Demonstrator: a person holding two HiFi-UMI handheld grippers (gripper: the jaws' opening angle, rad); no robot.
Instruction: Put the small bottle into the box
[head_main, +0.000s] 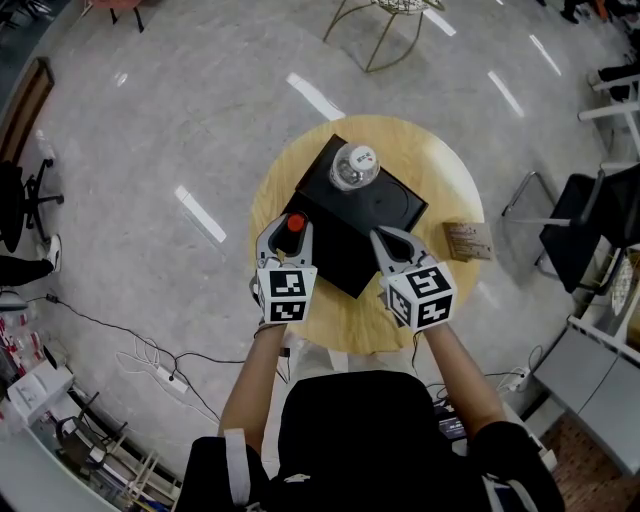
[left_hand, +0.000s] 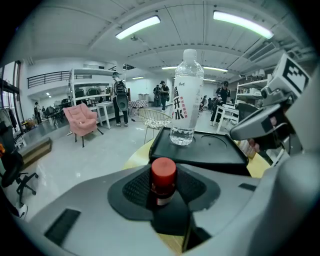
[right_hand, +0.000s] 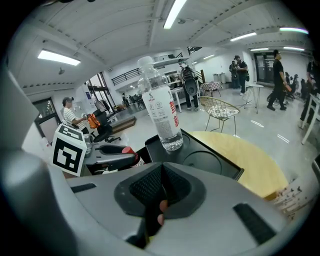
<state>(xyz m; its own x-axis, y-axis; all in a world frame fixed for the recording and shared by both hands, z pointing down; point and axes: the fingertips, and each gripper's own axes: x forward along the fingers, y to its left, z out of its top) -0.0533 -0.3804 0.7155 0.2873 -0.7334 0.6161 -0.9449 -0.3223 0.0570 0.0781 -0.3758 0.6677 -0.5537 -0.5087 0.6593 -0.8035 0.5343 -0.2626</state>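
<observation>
A small bottle (head_main: 295, 222) with a red cap stands upright between the pads of my left gripper (head_main: 287, 231), which is shut on it over the near left corner of the black box (head_main: 395, 210). In the left gripper view the small bottle (left_hand: 163, 179) fills the gap between the pads. My right gripper (head_main: 383, 239) hovers over the box's near right part with its jaws together and nothing held. The right gripper view shows its pads (right_hand: 150, 192) meeting, and the left gripper (right_hand: 112, 152) beside it.
A tall clear water bottle (head_main: 355, 165) stands on the box's far end, on a round wooden table (head_main: 450, 180). A small cardboard piece (head_main: 468, 240) lies at the table's right edge. Chairs and cables are on the floor around.
</observation>
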